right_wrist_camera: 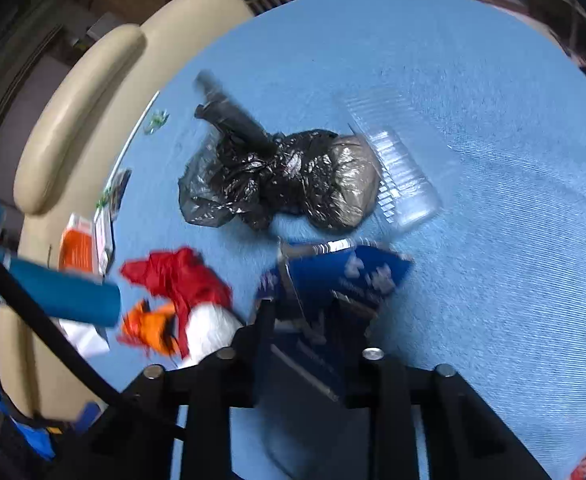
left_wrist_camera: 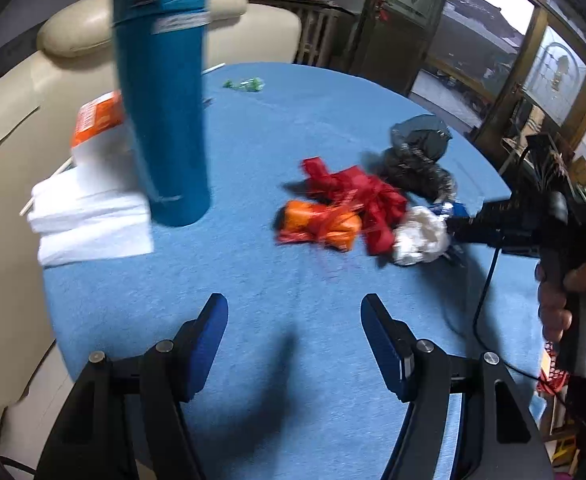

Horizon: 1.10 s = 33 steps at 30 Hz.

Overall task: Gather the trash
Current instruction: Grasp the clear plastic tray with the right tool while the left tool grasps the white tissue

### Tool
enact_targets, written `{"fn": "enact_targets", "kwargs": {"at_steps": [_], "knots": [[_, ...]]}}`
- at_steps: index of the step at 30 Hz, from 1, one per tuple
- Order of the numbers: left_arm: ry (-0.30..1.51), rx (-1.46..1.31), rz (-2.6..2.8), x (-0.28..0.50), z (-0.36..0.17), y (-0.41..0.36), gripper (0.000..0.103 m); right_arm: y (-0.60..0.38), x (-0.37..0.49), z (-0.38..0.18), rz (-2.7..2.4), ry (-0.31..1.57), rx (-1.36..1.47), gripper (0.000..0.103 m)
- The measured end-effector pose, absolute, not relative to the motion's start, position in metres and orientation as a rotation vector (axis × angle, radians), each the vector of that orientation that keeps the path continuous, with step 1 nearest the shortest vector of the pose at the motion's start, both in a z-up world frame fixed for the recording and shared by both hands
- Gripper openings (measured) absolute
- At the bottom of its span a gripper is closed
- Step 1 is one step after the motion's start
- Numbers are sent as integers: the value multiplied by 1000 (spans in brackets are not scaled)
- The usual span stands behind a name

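Note:
Trash lies on a round blue table. A red plastic bag, an orange wrapper, a white crumpled bag and a black plastic bag lie together. My left gripper is open and empty above the table's near side. My right gripper is shut on a blue foil wrapper; it also shows in the left wrist view beside the white bag.
A tall blue cylinder stands at the left on white folded paper, beside an orange box. A clear plastic container lies right of the black bag. A green wrapper lies far back. A cream sofa borders the table.

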<state>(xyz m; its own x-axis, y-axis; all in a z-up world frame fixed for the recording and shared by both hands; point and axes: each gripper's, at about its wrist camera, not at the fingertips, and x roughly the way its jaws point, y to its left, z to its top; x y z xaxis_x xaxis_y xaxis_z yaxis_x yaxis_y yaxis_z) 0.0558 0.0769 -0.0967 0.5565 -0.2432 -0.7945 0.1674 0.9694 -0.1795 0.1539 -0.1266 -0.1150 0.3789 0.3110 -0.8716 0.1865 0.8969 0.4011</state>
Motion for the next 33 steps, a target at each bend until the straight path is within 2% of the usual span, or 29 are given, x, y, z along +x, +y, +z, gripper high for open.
{"fn": "enact_targets", "kwargs": {"at_steps": [4, 9, 14, 16, 17, 18, 20, 21, 22, 23, 24, 26, 33], "knots": [[938, -57, -322, 64, -88, 50, 70, -149, 128, -122, 59, 1223, 474, 13], [940, -21, -411, 91, -85, 6, 74, -182, 96, -114, 118, 1203, 580, 17], [1030, -24, -454, 129, -109, -37, 75, -209, 73, -91, 128, 1114, 586, 21], [1056, -9, -441, 138, -118, -49, 75, -221, 72, -85, 127, 1092, 589, 34], [1061, -3, -438, 139, -121, -52, 75, -226, 73, -83, 122, 1081, 591, 52], [1063, 3, -433, 140, -124, -55, 75, -229, 77, -82, 116, 1065, 593, 75], [1066, 6, -428, 140, -129, -58, 74, -236, 85, -76, 100, 982, 590, 76], [1070, 1, -436, 141, -131, -59, 70, -237, 93, -73, 80, 953, 553, 76], [1072, -4, -448, 141, -133, -60, 63, -234, 105, -75, 67, 953, 520, 75], [1076, 0, -455, 142, -134, -61, 47, -231, 115, -76, 65, 958, 492, 72], [1084, 5, -464, 143, -136, -63, 41, -228, 126, -78, 72, 963, 470, 65], [1077, 10, -470, 142, -138, -64, 39, -221, 145, -81, 84, 975, 436, 61], [1055, 11, -500, 129, -132, -56, 32, -205, 192, -101, 78, 1033, 434, 61]]}}
